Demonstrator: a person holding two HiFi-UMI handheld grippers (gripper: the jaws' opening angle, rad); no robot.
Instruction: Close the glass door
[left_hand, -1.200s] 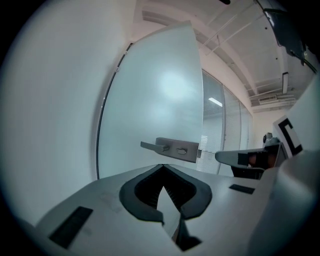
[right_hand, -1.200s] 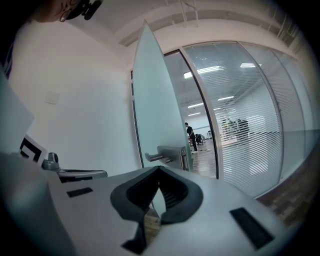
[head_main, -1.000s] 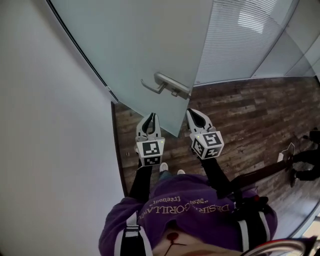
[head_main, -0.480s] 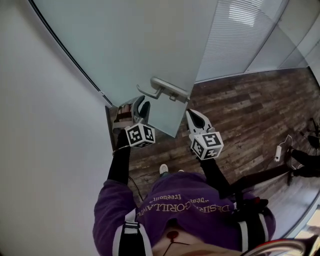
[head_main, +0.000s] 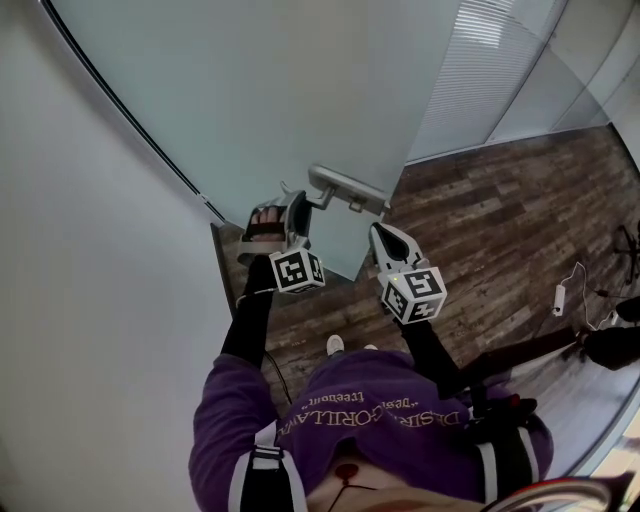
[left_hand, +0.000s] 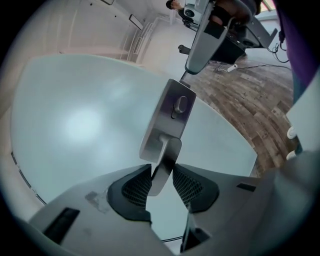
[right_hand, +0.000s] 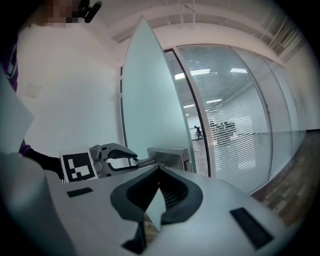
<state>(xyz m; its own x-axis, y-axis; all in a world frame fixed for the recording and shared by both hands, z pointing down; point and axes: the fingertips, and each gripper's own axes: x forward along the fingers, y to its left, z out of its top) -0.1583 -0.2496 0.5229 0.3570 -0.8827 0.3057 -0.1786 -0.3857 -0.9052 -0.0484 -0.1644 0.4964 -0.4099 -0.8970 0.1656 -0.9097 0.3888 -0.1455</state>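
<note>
— two grippers up at the door. starting with the left gripper (left_hand: 161, 172): jaws spread wide, just been opening, with the lever of the door handle (left_hand: 163, 150) slotted between the pads (left_hand: 135, 187).
— clamped on it?
— not squeezing, by the look of it. only straddling the lever, turned on its side, marker cube (head_main: 298, 270) facing up at the head camera, hand (head_main: 265, 222) wrapped round the grip.
— and the right gripper (right_hand: 159, 169)?
— tips pressed together, nothing between them. hanging just right of the handle plate, apart from it, nose pointed at the door's free edge.
— whereabouts of the glass door (head_main: 270, 100)?
— standing open. frosted pane straight ahead of both grippers, far edge meeting the white wall (head_main: 90, 300) on the left, free edge jutting out over the dark wood-plank floor (head_main: 480, 220). metal handle plate low on that free edge, lever reaching back toward the left gripper.
— beyond that?
— glass partition (head_main: 470, 70) with horizontal blinds off to the right, purple sweatshirt (head_main: 380, 410) filling the bottom of the head view.
</note>
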